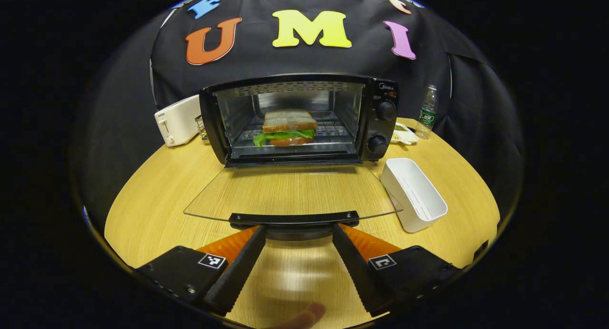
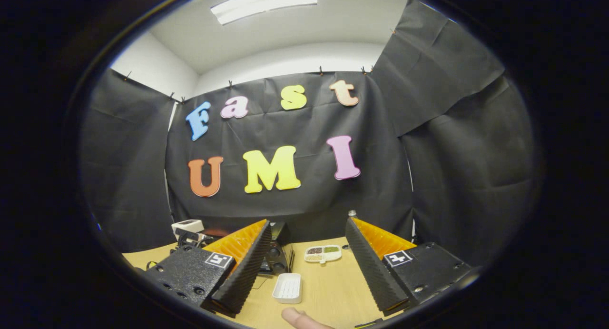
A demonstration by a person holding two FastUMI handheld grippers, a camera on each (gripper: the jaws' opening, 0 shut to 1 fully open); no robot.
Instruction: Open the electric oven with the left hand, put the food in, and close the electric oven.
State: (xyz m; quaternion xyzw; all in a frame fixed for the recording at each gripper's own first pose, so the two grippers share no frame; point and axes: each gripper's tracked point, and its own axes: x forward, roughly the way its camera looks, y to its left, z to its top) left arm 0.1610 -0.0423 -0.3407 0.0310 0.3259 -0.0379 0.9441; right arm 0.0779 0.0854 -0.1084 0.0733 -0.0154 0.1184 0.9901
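My fingertip [image 1: 304,314] shows at the bottom edge of the left gripper view. My left gripper [image 1: 299,230] is spread wide, its tips just beside the door handle [image 1: 294,219], gripping nothing. The glass door [image 1: 291,192] lies folded down over the tabletop [image 1: 157,195]. The sandwich [image 1: 288,128] sits on the rack inside the electric oven [image 1: 299,119], toward the tabletop's far edge. A white tray [image 1: 413,194] lies beside the door, toward the right edge. My right gripper [image 2: 308,229] is released, held above the table.
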